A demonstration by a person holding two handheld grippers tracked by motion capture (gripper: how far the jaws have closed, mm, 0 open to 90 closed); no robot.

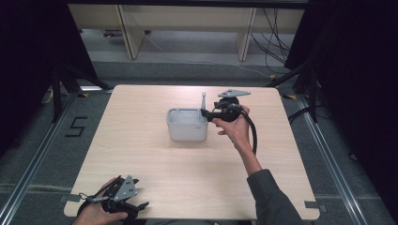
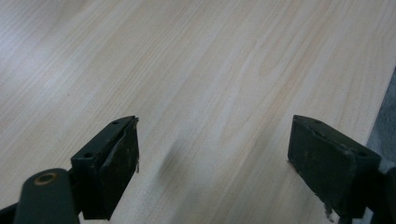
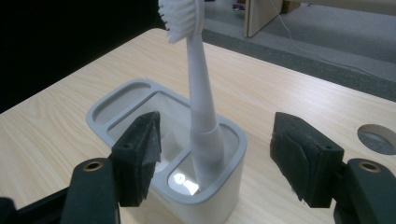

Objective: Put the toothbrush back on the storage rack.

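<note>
Nearest the high camera, at the desk's point(image 1: 155, 187) front left corner, the left hand-held gripper point(image 1: 126, 200) rests in the person's hand, its jaws spread wide over bare wood with nothing between them. Farther in, near the middle of the desk, stands a grey holder point(image 1: 187, 124) with several compartments; a white toothbrush point(image 3: 200, 116) stands upright in its right end compartment, bristles up, while the compartments visible beside it look empty. Just right of the holder, the right hand-held gripper point(image 1: 204, 112) is released: its jaws stand apart on either side of the toothbrush handle without touching it. A round hole point(image 3: 379, 138) is cut in the pale wood-grain desk. Beyond it lie grey floor, pale furniture legs point(image 1: 126, 33), trailing cables point(image 1: 277, 42) and black curtains point(image 1: 352, 70) on both sides.
</note>
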